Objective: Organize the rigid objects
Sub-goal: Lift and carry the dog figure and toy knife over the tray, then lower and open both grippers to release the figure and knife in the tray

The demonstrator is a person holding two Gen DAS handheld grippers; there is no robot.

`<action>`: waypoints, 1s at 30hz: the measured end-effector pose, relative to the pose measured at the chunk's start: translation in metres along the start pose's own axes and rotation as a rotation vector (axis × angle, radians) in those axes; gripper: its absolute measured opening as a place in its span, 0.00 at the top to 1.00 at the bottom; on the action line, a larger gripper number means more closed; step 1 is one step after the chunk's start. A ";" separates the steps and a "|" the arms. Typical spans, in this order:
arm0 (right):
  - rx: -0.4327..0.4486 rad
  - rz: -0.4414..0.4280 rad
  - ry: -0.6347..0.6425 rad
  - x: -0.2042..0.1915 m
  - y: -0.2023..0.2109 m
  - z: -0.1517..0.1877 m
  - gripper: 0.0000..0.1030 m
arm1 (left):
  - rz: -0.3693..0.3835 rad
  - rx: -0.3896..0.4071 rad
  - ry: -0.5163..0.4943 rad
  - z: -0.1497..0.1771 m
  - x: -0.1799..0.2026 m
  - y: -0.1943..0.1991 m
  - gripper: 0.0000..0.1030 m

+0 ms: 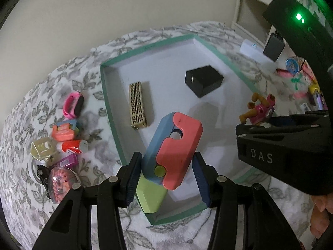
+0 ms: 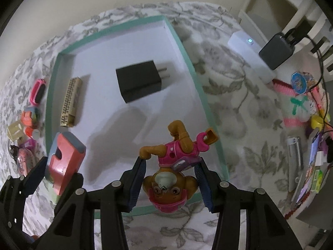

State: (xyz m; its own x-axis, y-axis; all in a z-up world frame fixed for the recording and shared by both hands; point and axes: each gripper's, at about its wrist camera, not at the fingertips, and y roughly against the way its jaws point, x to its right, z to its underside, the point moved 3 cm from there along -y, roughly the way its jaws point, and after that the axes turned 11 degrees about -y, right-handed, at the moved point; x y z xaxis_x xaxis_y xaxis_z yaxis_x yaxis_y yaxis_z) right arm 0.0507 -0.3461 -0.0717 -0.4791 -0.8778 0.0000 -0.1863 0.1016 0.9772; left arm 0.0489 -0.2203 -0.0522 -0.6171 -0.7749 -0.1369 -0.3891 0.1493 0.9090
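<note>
A shallow box lid with a teal rim [image 1: 145, 49] [image 2: 116, 28] lies on the leaf-patterned cloth. Inside it lie a gold lattice case [image 1: 137, 105] [image 2: 69, 102] and a black plug adapter [image 1: 204, 80] [image 2: 138, 80]. My left gripper [image 1: 166, 179] is shut on a red, blue and green block toy [image 1: 173, 150] [image 2: 64, 156], held over the lid's near left part. My right gripper [image 2: 171, 182] is shut on a brown and pink dog figure [image 2: 172, 166] [image 1: 260, 110], head toward the camera, over the lid's near right edge.
Left of the lid lie small items: a pink band [image 1: 73, 105], an orange toy [image 1: 63, 132], a red tube [image 1: 72, 146], a gold clip [image 1: 41, 150] and a glitter ball [image 1: 62, 182]. To the right sit a white device [image 2: 249, 56], a dark charger [image 2: 275, 51] and colourful clutter [image 2: 301, 104].
</note>
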 end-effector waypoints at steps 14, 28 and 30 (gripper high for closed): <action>-0.044 0.013 0.031 -0.010 -0.023 0.008 0.50 | -0.017 -0.058 -0.020 0.009 0.007 -0.028 0.50; -0.038 0.007 0.033 -0.010 -0.019 0.002 0.40 | 0.031 -0.030 -0.007 0.004 0.004 -0.020 0.39; -0.029 0.001 0.033 -0.009 -0.014 0.001 0.40 | 0.031 -0.022 -0.002 0.002 0.003 -0.016 0.39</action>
State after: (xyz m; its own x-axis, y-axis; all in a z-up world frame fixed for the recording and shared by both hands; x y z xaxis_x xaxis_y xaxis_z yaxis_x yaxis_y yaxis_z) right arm 0.0568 -0.3388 -0.0858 -0.4508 -0.8926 0.0079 -0.1601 0.0896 0.9830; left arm 0.0523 -0.2235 -0.0680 -0.6299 -0.7690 -0.1092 -0.3548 0.1599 0.9211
